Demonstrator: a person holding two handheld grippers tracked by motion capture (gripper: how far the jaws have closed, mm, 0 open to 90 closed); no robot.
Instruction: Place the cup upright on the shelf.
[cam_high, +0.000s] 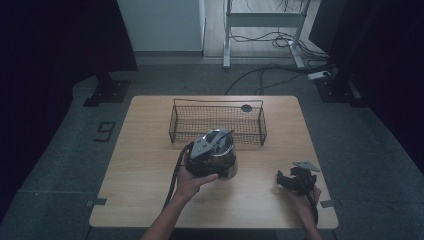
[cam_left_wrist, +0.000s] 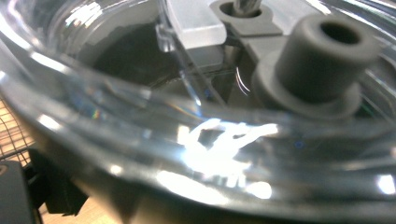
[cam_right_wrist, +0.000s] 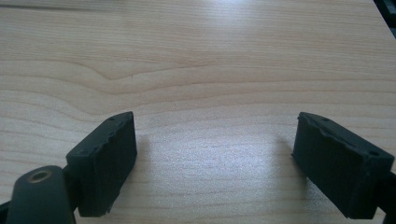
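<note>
A clear round jug (cam_high: 223, 152) with a grey hub (cam_left_wrist: 322, 51) at its bottom is held tilted just in front of the wire basket (cam_high: 176, 127). My left gripper (cam_high: 209, 150) is at the jug's left side and appears shut on its rim. The left gripper view looks down over the clear wall (cam_left_wrist: 140, 126) into the jug. My right gripper (cam_high: 281, 179) rests low over the table near the front right. Its jaws (cam_right_wrist: 215, 158) stand wide apart over bare wood with nothing between them.
The wooden table (cam_high: 150, 200) carries the black wire basket at the back middle. A dark round disc (cam_high: 246, 108) lies by the basket's far right corner. Beyond the table are grey floor, a white desk frame and cables.
</note>
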